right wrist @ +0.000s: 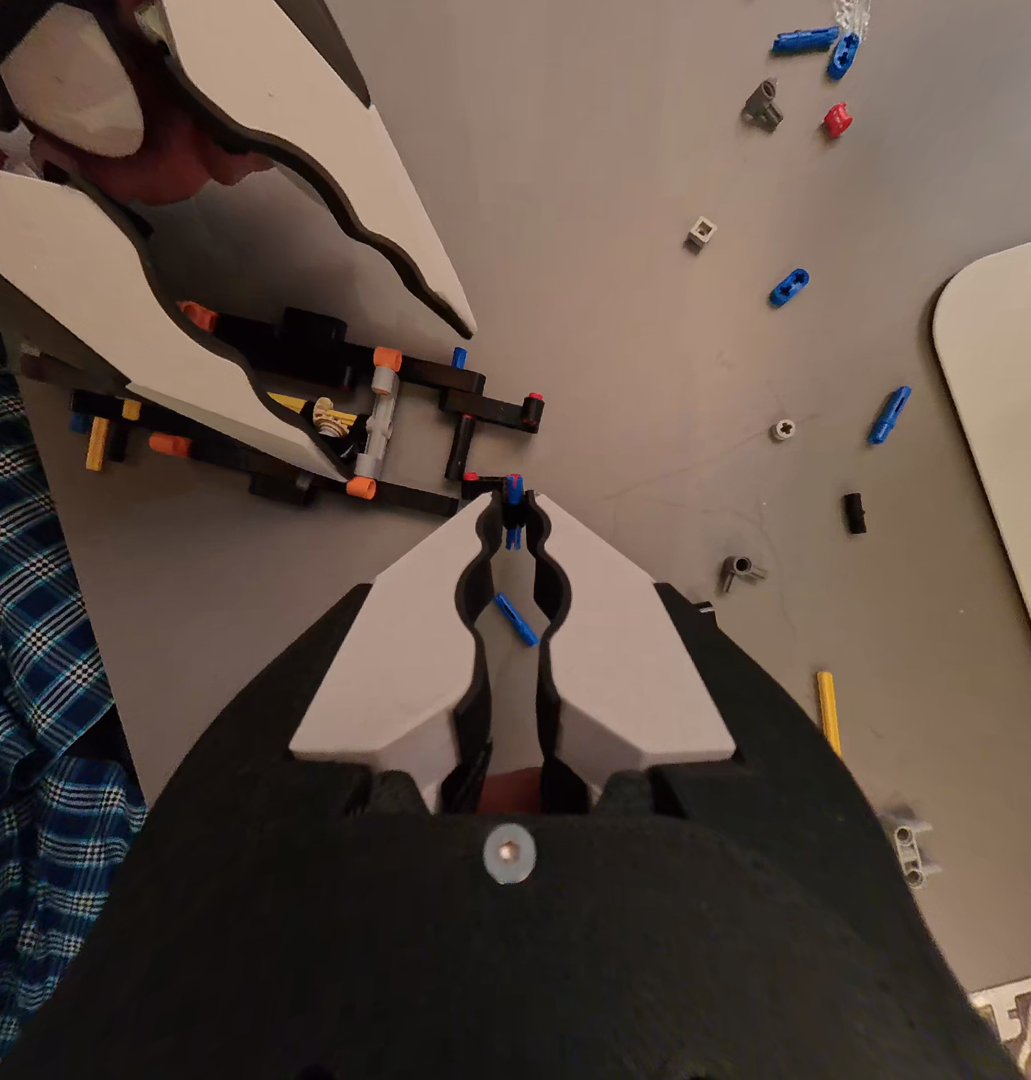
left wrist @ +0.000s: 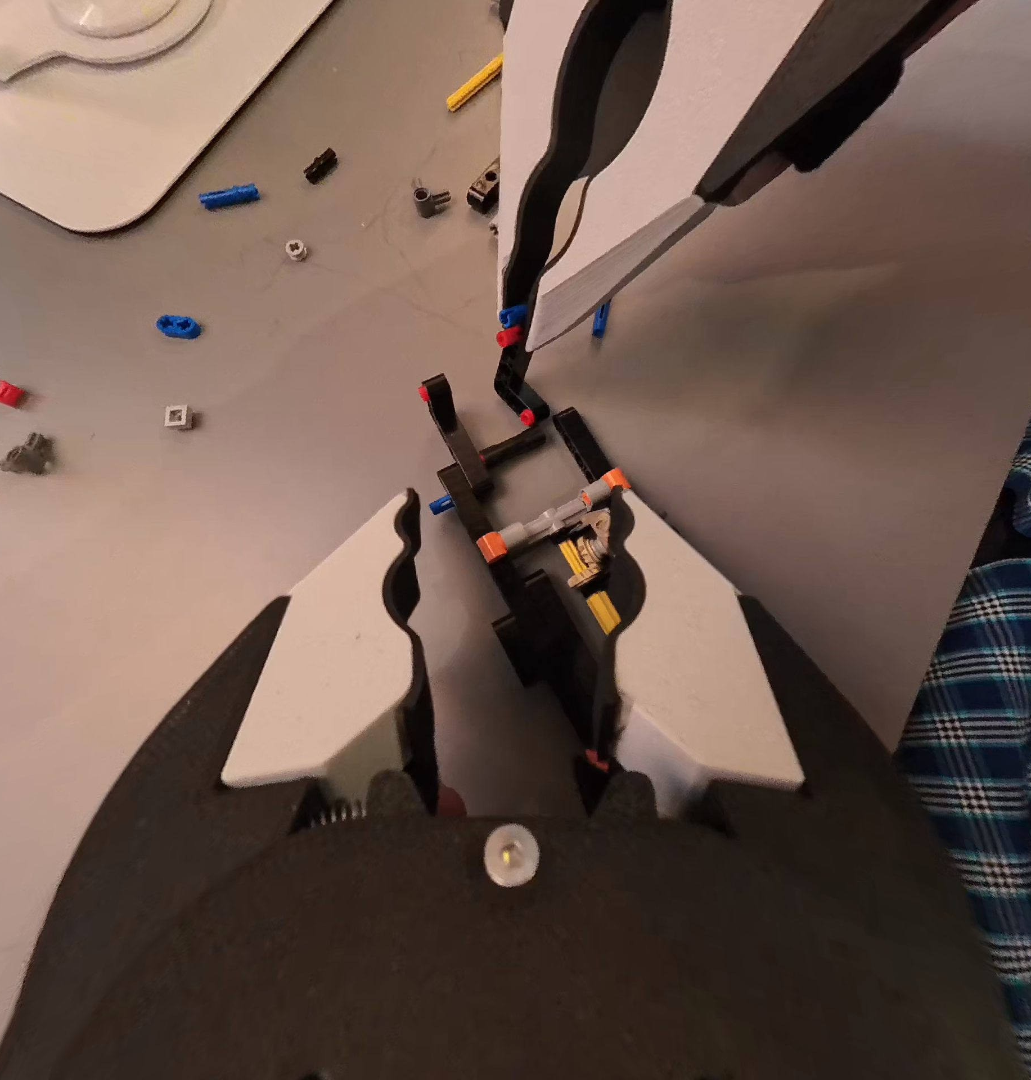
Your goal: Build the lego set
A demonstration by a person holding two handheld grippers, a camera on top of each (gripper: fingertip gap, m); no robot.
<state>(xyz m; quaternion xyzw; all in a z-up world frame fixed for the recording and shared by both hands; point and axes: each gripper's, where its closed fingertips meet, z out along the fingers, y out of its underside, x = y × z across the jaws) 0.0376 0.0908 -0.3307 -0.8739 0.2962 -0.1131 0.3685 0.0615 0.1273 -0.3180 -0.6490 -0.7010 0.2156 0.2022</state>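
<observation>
A black lego frame (left wrist: 577, 444) with orange bushes, a grey cross axle and a yellow axle lies flat on the grey table; it also shows in the right wrist view (right wrist: 419, 499). My left gripper (left wrist: 513, 502) is open and its fingers straddle the frame; the right finger touches the frame's side. It also shows in the right wrist view (right wrist: 405, 403). My right gripper (right wrist: 514, 497) is shut on a black bent beam (left wrist: 513, 388) carrying blue and red pins. It holds the beam upright, just off the frame's far open end, with the beam's foot near the table.
Loose parts lie scattered: blue pins (left wrist: 229, 196), a blue link (left wrist: 178, 326), a red bush (left wrist: 7, 393), grey connectors (left wrist: 428, 198), a yellow axle (left wrist: 475, 82). A white board (left wrist: 92, 134) lies at the far left. A plaid cloth (left wrist: 992, 701) lies along the right edge. The tips of one gripper are about 5 centimetres away from the tips of the other.
</observation>
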